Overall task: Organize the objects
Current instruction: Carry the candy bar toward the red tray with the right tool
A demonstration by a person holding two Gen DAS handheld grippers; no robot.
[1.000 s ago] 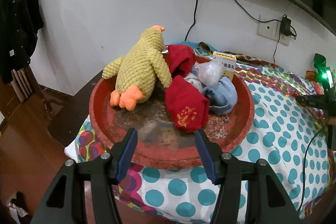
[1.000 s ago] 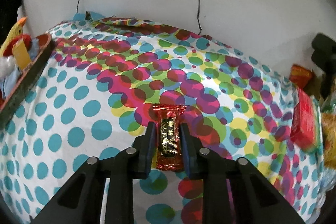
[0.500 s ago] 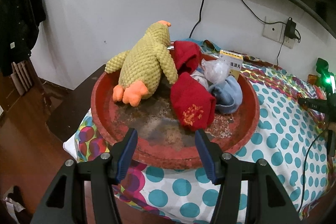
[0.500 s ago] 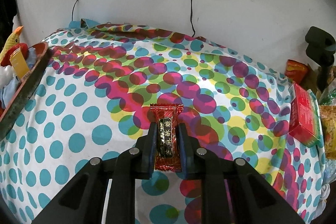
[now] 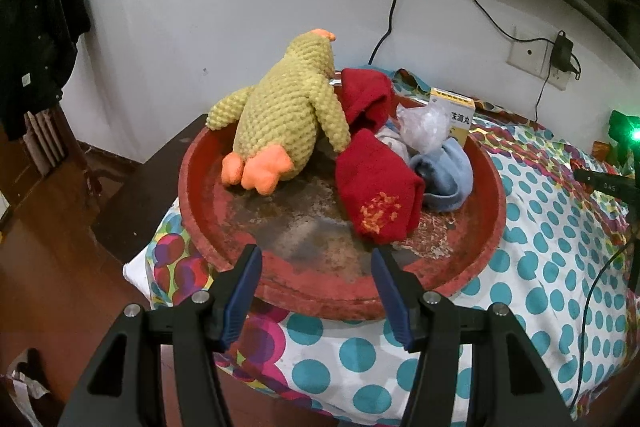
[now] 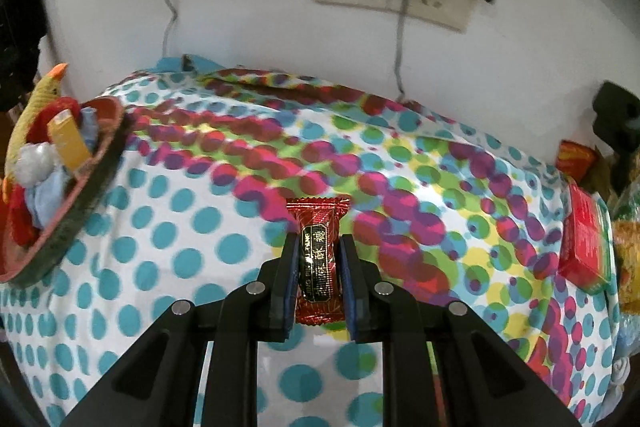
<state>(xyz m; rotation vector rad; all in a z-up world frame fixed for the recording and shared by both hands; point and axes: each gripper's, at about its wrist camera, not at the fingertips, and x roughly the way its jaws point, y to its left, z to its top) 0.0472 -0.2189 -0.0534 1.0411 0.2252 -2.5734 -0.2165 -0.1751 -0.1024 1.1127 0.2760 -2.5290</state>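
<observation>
The tray point(image 5: 476, 259) in the centre of the left view already held a duck point(image 5: 288, 123), socks and a box. The right gripper point(image 6: 319, 251) was clamped on a candy point(image 6: 318, 259) at the centre of its frame. The left gripper point(image 5: 316, 267) was spread wide, holding nothing. A red box point(image 6: 584, 247) at right waited (partly cut off).

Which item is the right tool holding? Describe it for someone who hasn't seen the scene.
Over the polka-dot cloth, right of the red tray, the right tool grips a red foil candy. Its black gold-lettered label distinguishes it from the red box at the cloth's right edge.
</observation>
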